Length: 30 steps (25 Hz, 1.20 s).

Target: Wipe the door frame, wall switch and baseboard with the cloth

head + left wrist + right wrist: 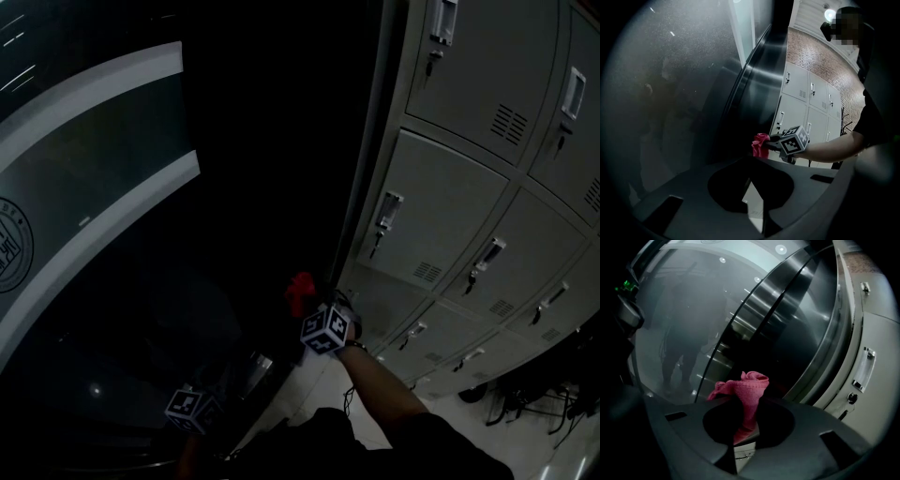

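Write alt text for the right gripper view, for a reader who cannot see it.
The right gripper clamps a bunched pink cloth in its jaws, in front of a dark metal door frame. Frosted glass lies left, grey lockers right.

Right of the right gripper (309, 305) stands a bank of grey metal lockers (469, 206), stacked in rows. Each door has a pale handle (387, 210), a keyhole under it and a small patch of vent slots (509, 123). A brick wall (820, 61) shows above them. Left of the tool, a dark glass panel (94, 169) carries two frosted bands (94, 89) and part of a round emblem (11, 246). Below the tool lies a pale tiled floor (319, 384).
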{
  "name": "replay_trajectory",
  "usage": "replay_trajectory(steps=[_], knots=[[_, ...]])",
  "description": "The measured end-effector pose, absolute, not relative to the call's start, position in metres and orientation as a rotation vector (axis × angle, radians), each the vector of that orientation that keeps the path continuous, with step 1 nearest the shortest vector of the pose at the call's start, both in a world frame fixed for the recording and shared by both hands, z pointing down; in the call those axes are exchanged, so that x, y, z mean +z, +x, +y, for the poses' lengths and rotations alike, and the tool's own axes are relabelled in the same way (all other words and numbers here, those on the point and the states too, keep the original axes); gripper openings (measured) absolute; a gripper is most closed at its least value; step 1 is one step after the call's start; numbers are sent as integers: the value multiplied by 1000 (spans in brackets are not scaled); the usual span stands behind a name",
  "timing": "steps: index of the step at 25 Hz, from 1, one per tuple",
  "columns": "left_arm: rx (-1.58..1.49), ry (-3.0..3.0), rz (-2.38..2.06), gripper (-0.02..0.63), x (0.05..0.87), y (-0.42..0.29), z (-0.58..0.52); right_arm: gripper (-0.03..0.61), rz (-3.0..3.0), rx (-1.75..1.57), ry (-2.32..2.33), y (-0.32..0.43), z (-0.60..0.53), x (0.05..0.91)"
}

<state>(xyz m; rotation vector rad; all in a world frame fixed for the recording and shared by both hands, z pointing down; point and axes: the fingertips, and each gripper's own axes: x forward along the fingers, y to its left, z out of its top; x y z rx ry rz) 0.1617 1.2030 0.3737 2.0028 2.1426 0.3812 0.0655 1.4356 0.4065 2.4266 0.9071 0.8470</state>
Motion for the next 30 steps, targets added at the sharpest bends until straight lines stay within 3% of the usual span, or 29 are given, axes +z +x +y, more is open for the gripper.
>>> replay_trajectory(steps=[11,22,26,30], knots=[[298,1989,2108,-6,355,173,1216,49,863,711,2391,85,1424,349],[222,1949,2086,-6,331,184,1215,49,903,113,2498,138,1420,62],[264,1935,2110,-6,335,190,1204,49,959,133,2268,150,1424,-9],[285,1954,2074,-6,338,204,1195,49,982,216,2180,170,1434,-22]])
